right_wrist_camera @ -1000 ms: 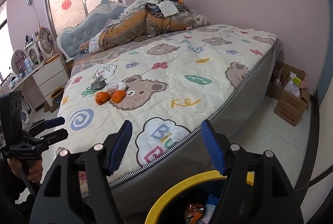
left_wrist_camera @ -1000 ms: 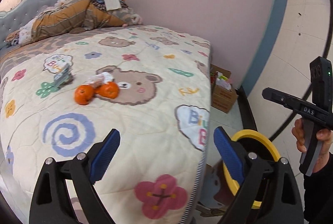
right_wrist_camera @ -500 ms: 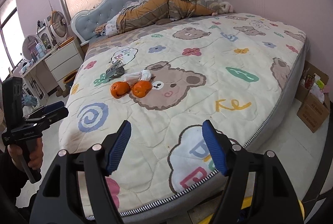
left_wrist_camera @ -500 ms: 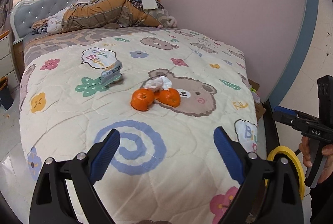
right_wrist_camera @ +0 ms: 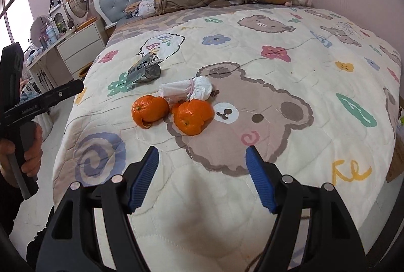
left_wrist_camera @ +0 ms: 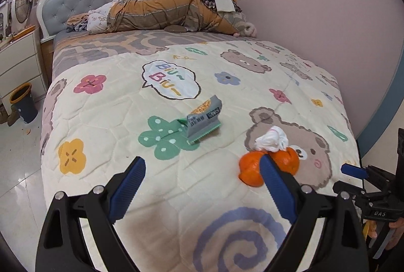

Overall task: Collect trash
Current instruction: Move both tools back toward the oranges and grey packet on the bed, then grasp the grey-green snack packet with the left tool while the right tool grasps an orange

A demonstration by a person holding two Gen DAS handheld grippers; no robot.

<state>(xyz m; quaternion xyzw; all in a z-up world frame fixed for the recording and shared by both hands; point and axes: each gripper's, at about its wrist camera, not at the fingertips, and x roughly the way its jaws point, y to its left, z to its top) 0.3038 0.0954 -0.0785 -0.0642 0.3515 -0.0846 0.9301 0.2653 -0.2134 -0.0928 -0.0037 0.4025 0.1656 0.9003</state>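
On the patterned quilt (left_wrist_camera: 106, 120) lie a grey-green snack wrapper (left_wrist_camera: 203, 120), a crumpled white tissue (left_wrist_camera: 272, 138) and two orange peels (left_wrist_camera: 251, 168). My left gripper (left_wrist_camera: 202, 171) is open and empty, hovering over the quilt in front of the wrapper. In the right wrist view the wrapper (right_wrist_camera: 141, 68), the tissue (right_wrist_camera: 189, 89) and the two peels (right_wrist_camera: 150, 111) (right_wrist_camera: 193, 116) lie ahead of my right gripper (right_wrist_camera: 202, 155), which is open and empty. The left gripper shows at the left edge of that view (right_wrist_camera: 75, 86).
A pile of bedding and clothes (left_wrist_camera: 171, 11) lies against the blue headboard (left_wrist_camera: 83, 4). A white nightstand (left_wrist_camera: 17, 62) and a small dark bin (left_wrist_camera: 24, 102) stand left of the bed. The pink wall (left_wrist_camera: 328, 19) runs along the bed's right side.
Both grippers have moved in over the bed toward the trash. The yellow-rimmed bin and the cardboard box have dropped out of view. The trash now looks much nearer.
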